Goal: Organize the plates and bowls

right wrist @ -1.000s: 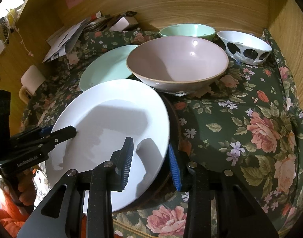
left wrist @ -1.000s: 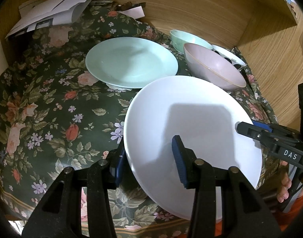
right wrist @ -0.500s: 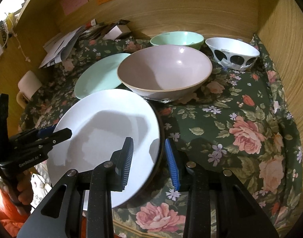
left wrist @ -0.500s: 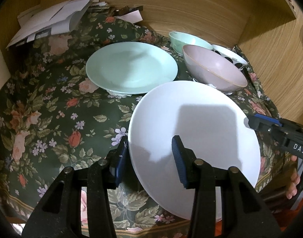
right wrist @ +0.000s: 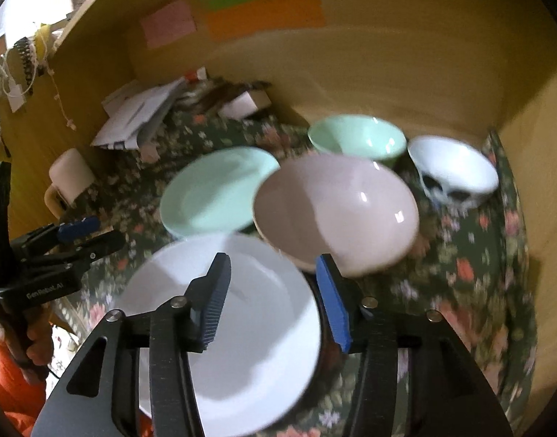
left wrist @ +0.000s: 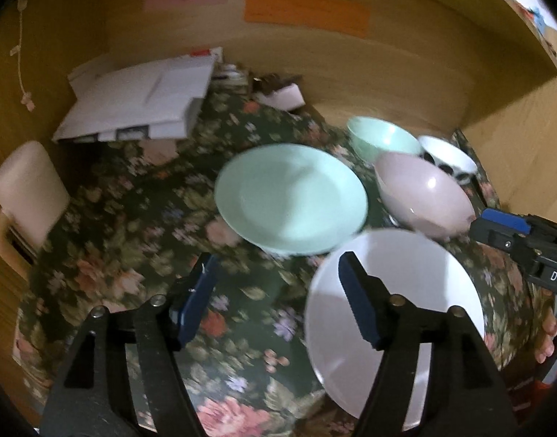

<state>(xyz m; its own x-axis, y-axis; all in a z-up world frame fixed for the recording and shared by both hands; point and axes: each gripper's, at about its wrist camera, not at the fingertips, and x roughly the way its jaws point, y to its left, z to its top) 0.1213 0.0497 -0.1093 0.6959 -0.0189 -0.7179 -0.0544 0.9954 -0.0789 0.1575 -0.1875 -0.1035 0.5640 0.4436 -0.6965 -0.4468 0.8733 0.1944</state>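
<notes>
- Both views were motion-blurred; the pattern of the floral cloth [left wrist: 140, 218] was smeared and fine detail lost.
- Left gripper [left wrist: 278, 295]: jaws spread and opening, nothing pressed between the pads; its right finger overlapped the white plate's near-left rim in the picture, contact could not be told.
- Right gripper [right wrist: 273, 298]: jaws opening; the plate's right edge sat in the gap between the pads, neither pad seen pressing it.
- White plate [left wrist: 416, 291]: one, lying on the cloth at the near edge, its nearest rim hidden behind the gripper bodies.
- A person's fingers [left wrist: 546, 335] showed at the frame edge, mostly cut off.
- Plates counted: two, the white one and a mint plate [left wrist: 291, 198] just behind it.
- Bowls counted: three. Pink bowl [right wrist: 336, 211] nearest, then mint bowl [right wrist: 356, 138] and a white bowl with dark spots [right wrist: 455, 173], partly hidden in the left view.
- Far back: a pile of papers [left wrist: 140, 102], and coloured notes [right wrist: 263, 12] on the wooden wall, writing illegible.
</notes>
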